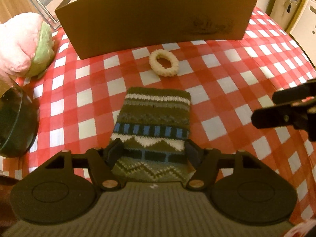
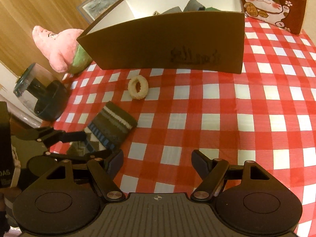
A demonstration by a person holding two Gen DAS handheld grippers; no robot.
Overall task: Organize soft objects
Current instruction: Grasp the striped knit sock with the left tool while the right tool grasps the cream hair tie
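left wrist view: the left gripper straddles the near end of the knitted sock, which lies flat on the checked tablecloth, jaws wide, pads beside the fabric, not pinching. the right gripper hangs open, empty. risk: closing too high would pinch one layer only, and the sock slips short of the cardboard box.
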